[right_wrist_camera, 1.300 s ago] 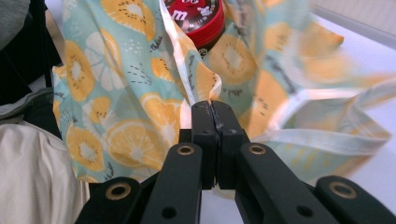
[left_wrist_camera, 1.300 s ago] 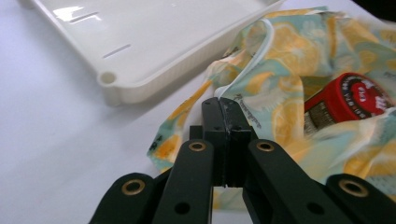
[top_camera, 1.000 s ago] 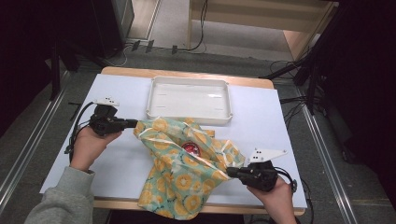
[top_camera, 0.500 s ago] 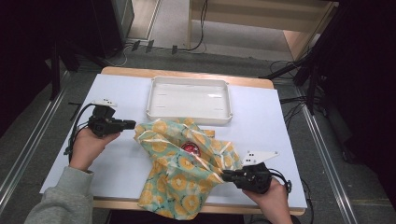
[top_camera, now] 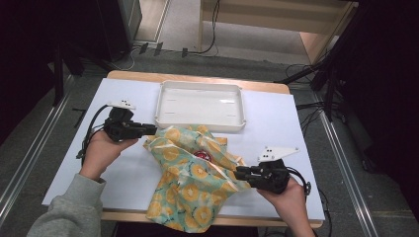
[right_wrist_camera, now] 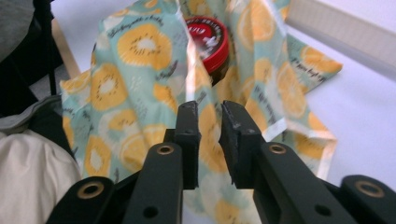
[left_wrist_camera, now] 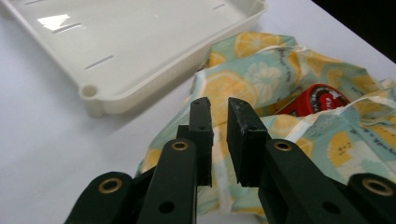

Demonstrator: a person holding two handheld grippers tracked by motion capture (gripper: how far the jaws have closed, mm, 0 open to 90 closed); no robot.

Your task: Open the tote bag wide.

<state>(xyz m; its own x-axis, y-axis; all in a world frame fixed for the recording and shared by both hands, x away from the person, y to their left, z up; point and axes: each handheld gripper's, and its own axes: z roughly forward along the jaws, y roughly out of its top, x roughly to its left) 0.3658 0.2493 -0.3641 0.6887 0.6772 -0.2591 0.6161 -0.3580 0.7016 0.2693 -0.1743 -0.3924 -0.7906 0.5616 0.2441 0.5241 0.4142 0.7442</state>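
Now cloth (top_camera: 192, 182) between, hand-held grippers apart

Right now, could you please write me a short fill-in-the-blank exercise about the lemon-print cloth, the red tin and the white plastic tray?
1. The round red tin rests in the folds of the lemon-print ____.
2. The white plastic tray holds ____.
3. The tray lies on the ____ side of the cloth from the person.
4. The left gripper is at the cloth's edge nearest the ____.

Missing words: cloth; nothing; far; tray
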